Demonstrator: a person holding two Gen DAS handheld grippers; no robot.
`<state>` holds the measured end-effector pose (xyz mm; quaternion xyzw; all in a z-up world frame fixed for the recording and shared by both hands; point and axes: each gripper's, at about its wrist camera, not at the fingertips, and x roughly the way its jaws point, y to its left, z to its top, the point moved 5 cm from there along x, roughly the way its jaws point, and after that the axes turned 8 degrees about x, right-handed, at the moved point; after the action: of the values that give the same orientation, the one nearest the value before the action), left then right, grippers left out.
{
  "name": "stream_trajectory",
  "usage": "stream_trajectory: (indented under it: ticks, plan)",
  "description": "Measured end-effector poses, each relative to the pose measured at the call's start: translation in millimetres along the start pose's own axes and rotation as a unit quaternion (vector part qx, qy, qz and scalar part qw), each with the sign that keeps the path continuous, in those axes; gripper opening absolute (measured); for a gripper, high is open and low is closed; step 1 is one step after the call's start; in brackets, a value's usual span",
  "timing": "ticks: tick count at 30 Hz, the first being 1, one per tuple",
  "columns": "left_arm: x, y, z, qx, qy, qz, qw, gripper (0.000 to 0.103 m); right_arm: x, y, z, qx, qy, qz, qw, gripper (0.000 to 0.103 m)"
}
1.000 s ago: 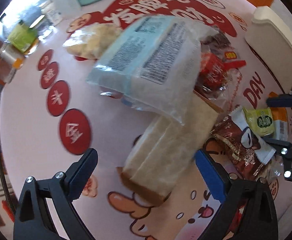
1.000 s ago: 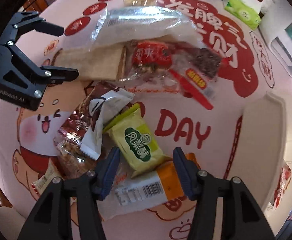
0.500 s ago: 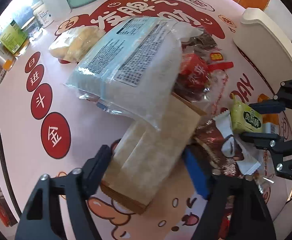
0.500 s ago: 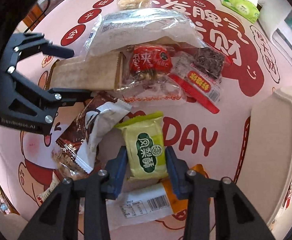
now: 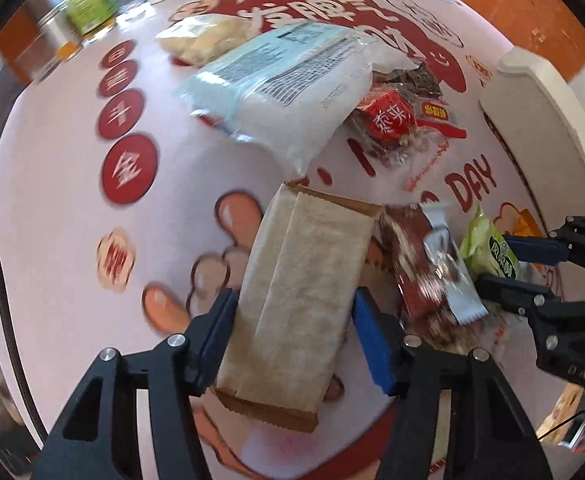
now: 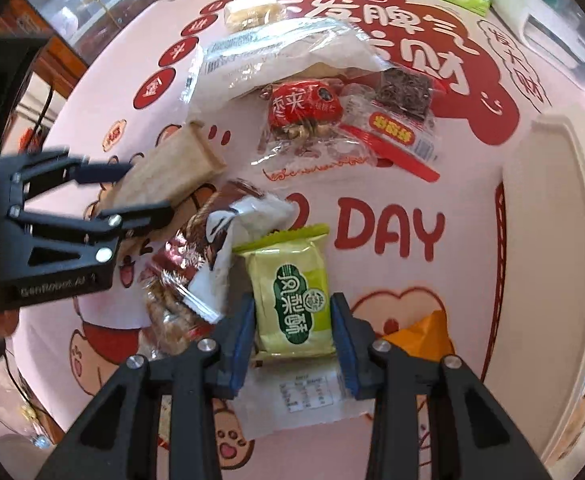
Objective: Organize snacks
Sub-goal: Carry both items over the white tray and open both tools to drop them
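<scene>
Right wrist: right hand-held gripper (image 6: 294, 340) pinches green packet (image 6: 292, 294) (left (image 5: 294, 340) clamps tan pack (image 5: 300, 300)).

Tan packet (image 5: 300, 300): matt, paper-like wrap. Green packet (image 6: 294, 300): glossy film. White bag (image 5: 288, 92), 12 o'clock: clear, shiny plastic. Tablecloth (image 5: 64, 216): smooth, printed. Tray (image 6: 548, 240), 3 o'clock: matt cream plastic.

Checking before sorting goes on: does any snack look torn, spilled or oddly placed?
Nothing looks torn or spilled. The snacks just lie jumbled: the big white bag overlaps the red packet, and the brown-white wrapper lies crumpled beside the green pastry.
</scene>
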<state>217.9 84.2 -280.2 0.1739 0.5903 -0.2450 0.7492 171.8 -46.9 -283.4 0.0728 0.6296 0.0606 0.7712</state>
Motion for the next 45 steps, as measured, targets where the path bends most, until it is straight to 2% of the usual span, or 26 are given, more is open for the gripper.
stream_trajectory:
  ticks: [6, 9, 16, 21, 25, 30, 37, 45]
  plan:
    - [-41.5, -9.3, -26.7, -0.036, -0.022, 0.008, 0.9991, 0.057, -28.6, -11.1, -12.4, 0.021, -0.025, 0.028, 0.999, 0.037]
    - [-67.7, -17.9, -23.9, -0.034, -0.041, 0.012, 0.9985, 0.057, -50.6, -12.4, -18.1, 0.025, -0.037, 0.047, 0.998, 0.037]
    - [-129.7, -63.6, 0.9, -0.018, -0.099, 0.012, 0.9949, 0.058, -88.5, -0.6, -17.5, 0.014, -0.078, 0.086, 0.993, 0.037]
    - [-167.6, -113.6, 23.5, 0.006, -0.139, -0.001, 0.9903, 0.058, -130.9, -16.2, -29.8, 0.013, -0.118, 0.100, 0.988, 0.037]
    - [-190.4, -164.4, 46.9, 0.026, -0.168, -0.012, 0.9854, 0.058, -165.8, -49.9, -46.3, 0.026, -0.151, 0.094, 0.984, 0.037]
    - [-201.0, -220.0, 71.5, 0.048, -0.186, -0.027, 0.9809, 0.058, -197.9, -103.2, -66.2, 0.065, -0.179, 0.070, 0.979, 0.037]
    - [-195.5, -287.5, 95.6, 0.080, -0.184, -0.049, 0.9785, 0.058, -224.7, -187.2, -87.3, 0.149, -0.199, 0.040, 0.968, 0.037]
    - [-183.7, -328.1, 116.5, 0.090, -0.173, -0.046, 0.9798, 0.058, -225.0, -231.2, -100.7, 0.187, -0.191, 0.039, 0.963, 0.037]
